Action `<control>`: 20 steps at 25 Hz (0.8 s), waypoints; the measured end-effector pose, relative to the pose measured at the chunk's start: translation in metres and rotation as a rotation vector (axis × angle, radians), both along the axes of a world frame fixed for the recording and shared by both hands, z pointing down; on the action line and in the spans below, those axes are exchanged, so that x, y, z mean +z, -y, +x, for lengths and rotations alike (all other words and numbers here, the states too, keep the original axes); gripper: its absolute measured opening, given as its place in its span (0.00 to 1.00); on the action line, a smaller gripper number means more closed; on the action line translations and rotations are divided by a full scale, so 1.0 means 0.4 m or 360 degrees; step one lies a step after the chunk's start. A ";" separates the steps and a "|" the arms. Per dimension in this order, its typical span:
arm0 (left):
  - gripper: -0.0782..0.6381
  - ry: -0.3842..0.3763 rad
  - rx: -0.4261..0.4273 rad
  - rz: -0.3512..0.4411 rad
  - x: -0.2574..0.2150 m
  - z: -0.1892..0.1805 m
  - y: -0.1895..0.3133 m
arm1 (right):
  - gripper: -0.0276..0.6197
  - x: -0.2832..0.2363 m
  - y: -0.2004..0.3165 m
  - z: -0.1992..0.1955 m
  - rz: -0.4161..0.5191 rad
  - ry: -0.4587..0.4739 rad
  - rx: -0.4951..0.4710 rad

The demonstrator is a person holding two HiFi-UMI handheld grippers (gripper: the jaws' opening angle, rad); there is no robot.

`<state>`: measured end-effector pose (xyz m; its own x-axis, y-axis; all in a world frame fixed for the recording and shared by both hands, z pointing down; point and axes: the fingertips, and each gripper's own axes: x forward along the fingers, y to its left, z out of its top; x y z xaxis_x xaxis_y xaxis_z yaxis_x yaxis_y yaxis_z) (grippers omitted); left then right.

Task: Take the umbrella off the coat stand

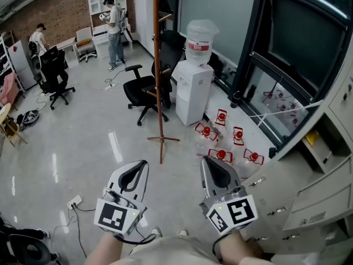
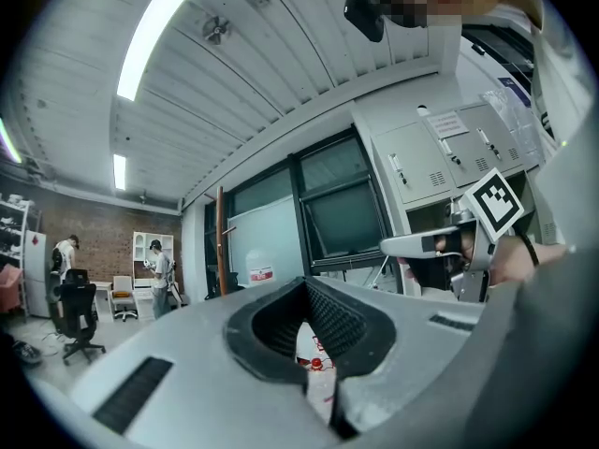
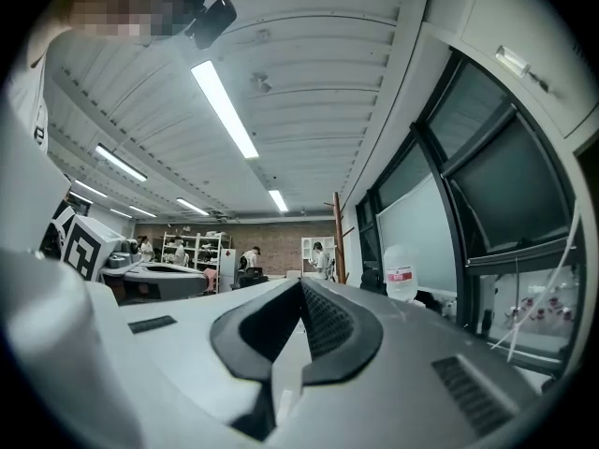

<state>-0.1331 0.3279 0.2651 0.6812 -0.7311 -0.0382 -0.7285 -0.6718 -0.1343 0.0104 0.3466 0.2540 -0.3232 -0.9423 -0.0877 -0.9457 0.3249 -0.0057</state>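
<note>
1. Glossy grey floor [image 1: 83,148] fills most of the head view. Dark glazed wall on the right, pale grey metal cabinets [image 1: 325,197] at lower right.
2. Tall brown wooden coat stand [image 1: 159,81] stands upright on its crossed feet, centre frame, well ahead of both grippers. It also shows in the left gripper view [image 2: 221,241] and the right gripper view [image 3: 337,237]. Bare pegs show along the pole; its top is cut off by the frame, so an umbrella on it cannot be made out.
3. White water dispenser with a clear bottle on top [image 1: 193,90] stands just right of the stand.
4. Black wheeled office chair [image 1: 144,87] is just behind the pole.
5. Two people work at the far brick wall: one by the white shelf [image 1: 115,29], one at far left [image 1: 38,37].
6. Left gripper [image 1: 138,170], held level: jaws closed together, nothing between them [image 2: 304,293].
7. Right gripper [image 1: 214,167], held level beside the left: jaws fully together, empty [image 3: 301,288].
8. Small red-and-white objects [image 1: 220,154] lie scattered on the floor between dispenser and cabinets; kind unclear.
9. White power strip [image 1: 74,202] lies left of the left gripper.
</note>
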 end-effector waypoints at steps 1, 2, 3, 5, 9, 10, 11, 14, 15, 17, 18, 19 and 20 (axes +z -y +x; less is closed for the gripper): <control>0.12 0.0002 -0.0003 0.0001 0.001 0.003 0.000 | 0.05 0.000 0.000 0.002 0.0003 0.0001 -0.0005; 0.12 0.0004 -0.0007 0.0001 0.000 0.006 -0.001 | 0.05 0.000 0.001 0.004 0.0005 0.0001 -0.0012; 0.12 0.0006 -0.0011 0.0000 0.000 0.010 -0.001 | 0.05 -0.001 0.001 0.005 0.0006 0.0001 -0.0019; 0.12 0.0008 -0.0020 0.0000 0.000 0.018 -0.001 | 0.05 0.000 0.003 0.009 0.0005 0.0002 -0.0035; 0.12 0.0012 -0.0032 -0.0004 0.005 0.033 0.001 | 0.05 0.004 0.009 0.017 0.0002 0.0001 -0.0060; 0.12 0.0014 -0.0036 -0.0007 0.006 0.036 0.001 | 0.05 0.005 0.010 0.018 0.0001 0.0002 -0.0067; 0.12 0.0016 -0.0040 -0.0007 0.006 0.040 0.002 | 0.05 0.005 0.012 0.021 0.0001 0.0002 -0.0072; 0.12 0.0018 -0.0053 -0.0009 0.006 0.053 0.007 | 0.05 0.009 0.018 0.030 -0.0006 0.0007 -0.0089; 0.12 0.0018 -0.0057 -0.0010 0.007 0.057 0.008 | 0.05 0.012 0.021 0.033 -0.0008 0.0007 -0.0095; 0.12 0.0017 -0.0065 -0.0009 0.011 0.068 0.012 | 0.05 0.018 0.027 0.040 -0.0013 0.0005 -0.0106; 0.12 0.0017 -0.0069 -0.0011 0.014 0.074 0.014 | 0.05 0.021 0.030 0.045 -0.0017 0.0004 -0.0111; 0.12 0.0017 -0.0074 -0.0014 0.017 0.081 0.015 | 0.05 0.025 0.032 0.051 -0.0019 0.0004 -0.0117; 0.12 0.0018 -0.0080 -0.0018 0.021 0.089 0.016 | 0.05 0.028 0.035 0.058 -0.0022 0.0003 -0.0123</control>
<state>-0.0975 0.3216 0.2734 0.6441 -0.7646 -0.0223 -0.7597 -0.6360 -0.1355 0.0336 0.3326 0.2654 -0.3950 -0.9155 -0.0759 -0.9177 0.3970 -0.0125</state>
